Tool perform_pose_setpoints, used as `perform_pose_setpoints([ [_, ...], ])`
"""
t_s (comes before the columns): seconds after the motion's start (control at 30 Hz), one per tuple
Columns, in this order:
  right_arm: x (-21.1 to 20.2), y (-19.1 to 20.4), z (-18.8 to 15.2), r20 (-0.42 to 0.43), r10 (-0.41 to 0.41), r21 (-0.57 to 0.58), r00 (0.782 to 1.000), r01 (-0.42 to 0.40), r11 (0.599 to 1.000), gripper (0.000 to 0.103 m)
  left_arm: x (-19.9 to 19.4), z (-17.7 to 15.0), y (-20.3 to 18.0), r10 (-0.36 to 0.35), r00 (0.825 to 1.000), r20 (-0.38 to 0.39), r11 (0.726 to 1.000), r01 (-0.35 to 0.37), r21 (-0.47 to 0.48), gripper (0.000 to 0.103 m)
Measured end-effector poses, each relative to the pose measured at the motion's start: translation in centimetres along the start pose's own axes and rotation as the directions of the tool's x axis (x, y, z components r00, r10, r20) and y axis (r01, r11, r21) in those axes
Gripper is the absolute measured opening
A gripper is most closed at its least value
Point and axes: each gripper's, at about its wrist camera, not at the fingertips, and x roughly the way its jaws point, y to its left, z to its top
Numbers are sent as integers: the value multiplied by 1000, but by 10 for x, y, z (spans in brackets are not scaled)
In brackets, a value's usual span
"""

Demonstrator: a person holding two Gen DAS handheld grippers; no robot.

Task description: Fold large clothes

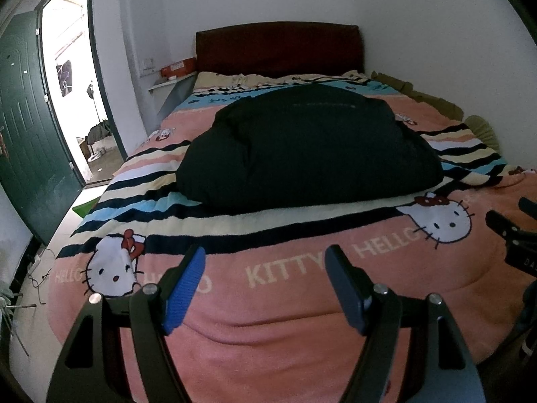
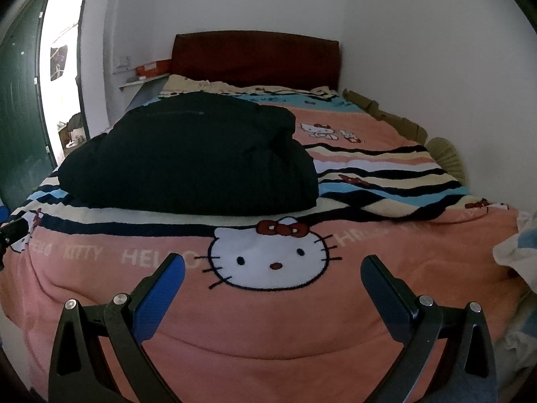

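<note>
Black jacket [image 1: 308,147] bundled mid-bed, far from left gripper [image 1: 265,285] and right gripper [image 2: 273,290]; both jaws spread, empty; risks: grabbing blanket [image 1: 268,336] too, puffy bundle springing open.

A: Right gripper [image 2: 273,268] hangs over the near end of the bed, fingers spread wide, nothing between them.

B: And below it the pink Hello Kitty blanket [image 2: 386,302], cat face right between the blue pads [image 2: 161,299].

A: Farther back, left of centre, the black garment [image 2: 188,164] lies in a bulky heap on the stripes.

B: Dark red headboard [image 2: 255,57] at the far end, open green door [image 2: 20,110] far left.
</note>
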Motion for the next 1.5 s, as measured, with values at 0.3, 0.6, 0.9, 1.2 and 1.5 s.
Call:
perform_pose_setpoints([
  [0.3,0,0,-1,0,-2,1,1000,2,1000,103,-1,-1,1,1,1000,4,1000,-1,-2,72],
  [0.6,-2,0,-1,2,-4,-1,1000,4,1000,103,-1,-2,1,1,1000,5,1000,-1,-2,72],
  [0.9,-4,0,-1,1,-6,0,1000,6,1000,103,-1,-2,2,0,1000,3,1000,0,-3,72],
  [1.2,-5,0,-1,-4,-11,2,1000,11,1000,103,-2,-3,2,2,1000,-2,1000,-2,-7,72],
  [1.5,12,7,19,-14,6,-31,1000,-6,999,103,26,19,4,0,1000,-29,1000,0,-5,72],
])
